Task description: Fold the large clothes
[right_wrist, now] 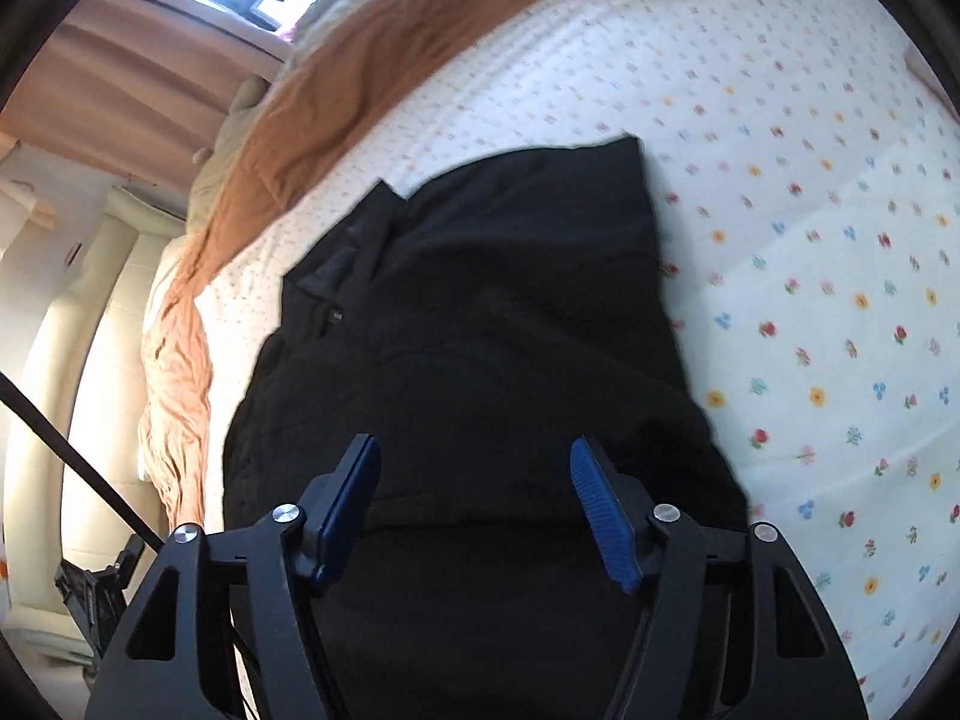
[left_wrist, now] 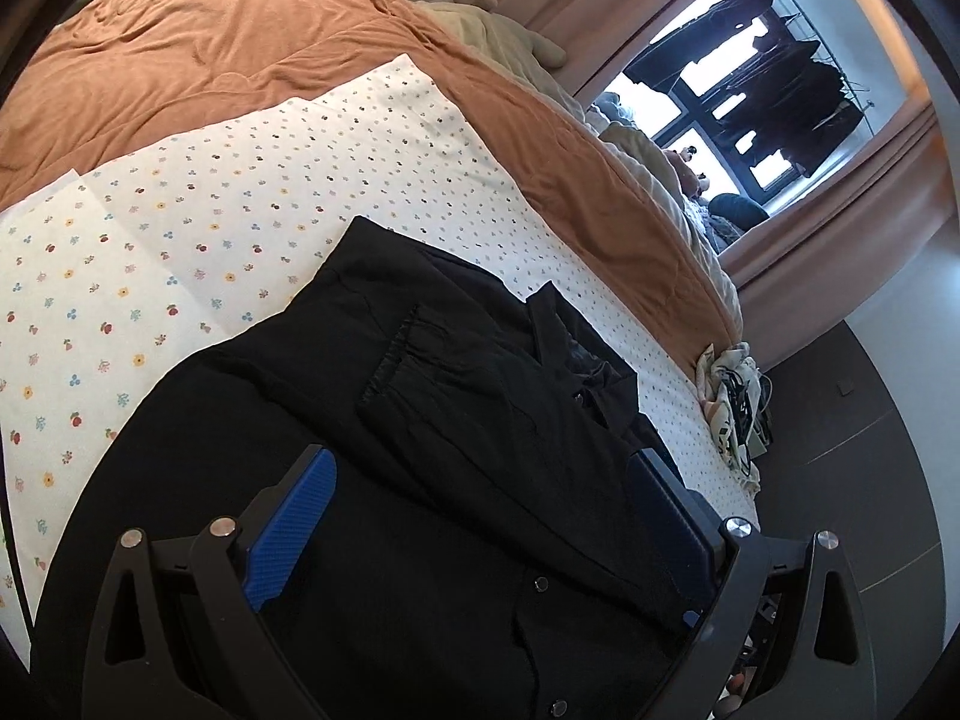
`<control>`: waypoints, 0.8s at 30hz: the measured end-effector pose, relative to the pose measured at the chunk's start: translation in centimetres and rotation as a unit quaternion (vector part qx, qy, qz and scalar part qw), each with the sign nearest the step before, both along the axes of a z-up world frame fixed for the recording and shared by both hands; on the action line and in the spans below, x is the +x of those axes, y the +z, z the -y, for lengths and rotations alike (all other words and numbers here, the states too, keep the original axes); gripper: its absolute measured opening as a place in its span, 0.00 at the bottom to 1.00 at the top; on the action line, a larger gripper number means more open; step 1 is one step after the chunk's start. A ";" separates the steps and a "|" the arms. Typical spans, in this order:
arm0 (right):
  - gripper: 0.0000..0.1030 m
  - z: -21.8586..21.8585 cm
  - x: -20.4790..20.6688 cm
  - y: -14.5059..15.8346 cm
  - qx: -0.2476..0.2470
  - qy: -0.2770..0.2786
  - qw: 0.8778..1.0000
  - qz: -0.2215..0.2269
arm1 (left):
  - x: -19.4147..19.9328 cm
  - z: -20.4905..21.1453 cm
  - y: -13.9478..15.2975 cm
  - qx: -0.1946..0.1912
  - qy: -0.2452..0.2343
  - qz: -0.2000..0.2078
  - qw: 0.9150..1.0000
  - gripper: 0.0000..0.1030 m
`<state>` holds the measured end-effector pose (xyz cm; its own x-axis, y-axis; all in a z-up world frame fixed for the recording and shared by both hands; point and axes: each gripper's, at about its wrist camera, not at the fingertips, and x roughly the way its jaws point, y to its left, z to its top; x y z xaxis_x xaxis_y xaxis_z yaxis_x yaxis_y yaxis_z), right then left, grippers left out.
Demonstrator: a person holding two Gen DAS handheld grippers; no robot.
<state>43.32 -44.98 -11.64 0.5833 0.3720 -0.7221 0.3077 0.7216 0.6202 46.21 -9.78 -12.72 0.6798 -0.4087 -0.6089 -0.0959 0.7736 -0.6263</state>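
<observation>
A large black jacket [left_wrist: 420, 420] lies partly folded on the flowered bedsheet [left_wrist: 180, 228], with a sleeve cuff laid across its body and snap buttons along the front. My left gripper [left_wrist: 480, 498] is open just above the jacket, its blue pads [left_wrist: 288, 534] spread wide over the cloth. In the right wrist view the same black jacket [right_wrist: 480, 312] lies on the flowered sheet [right_wrist: 810, 240], collar to the left. My right gripper [right_wrist: 474, 480] is open above the jacket's near part and holds nothing.
An orange blanket [left_wrist: 210, 48] covers the far part of the bed. A small crumpled patterned cloth with cables [left_wrist: 732, 396] sits at the bed's corner. A window with pink curtains [left_wrist: 750, 90] and dark floor [left_wrist: 840, 450] lie beyond. A cream headboard [right_wrist: 90, 330] is at left.
</observation>
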 end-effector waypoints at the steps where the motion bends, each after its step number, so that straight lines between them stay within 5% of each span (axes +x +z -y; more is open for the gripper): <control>1: 0.52 0.5 0.1 -0.5 0.006 0.006 1.000 -0.007 | 0.1 0.0 0.0 0.002 -0.001 -0.001 1.000 0.96; 2: 0.46 1.0 0.0 -1.2 0.004 0.007 1.000 -0.017 | 0.1 0.0 -0.1 0.003 0.000 -0.003 1.000 0.96; 4: 0.19 2.5 1.0 -1.7 -0.012 -0.004 1.000 -0.028 | 0.2 0.1 -0.2 0.004 0.001 -0.005 1.000 0.96; 7: 0.03 3.8 1.8 -2.1 -0.014 -0.025 0.999 -0.036 | 0.1 0.3 -0.1 0.010 -0.001 -0.004 1.000 0.96; 14: 0.03 1.5 1.6 0.2 -0.070 -0.041 0.996 -0.045 | -0.7 0.6 0.5 0.012 -0.011 -0.002 1.000 0.96; 20: 0.10 0.1 -1.4 3.3 -0.094 -0.049 0.994 -0.010 | -3.9 0.8 2.1 0.037 -0.017 0.018 0.999 0.96; 21: 0.18 -0.1 -2.5 3.6 -0.095 -0.049 0.994 -0.002 | -4.6 0.7 2.3 0.039 -0.020 0.019 0.999 0.96; 23: 0.47 -0.3 -4.4 4.1 -0.094 -0.050 0.994 0.010 | -6.0 0.2 2.5 0.035 -0.021 0.023 0.999 0.96; 24: 0.72 -0.4 -5.7 4.6 -0.093 -0.052 0.994 0.022 | -6.9 -0.2 2.7 0.032 -0.019 0.027 0.999 0.96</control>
<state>37.62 -44.61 -7.00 0.6434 0.1704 -0.7464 0.3622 0.7911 0.4928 39.34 -9.61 -10.02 0.6973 -0.3962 -0.5973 -0.0333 0.8145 -0.5792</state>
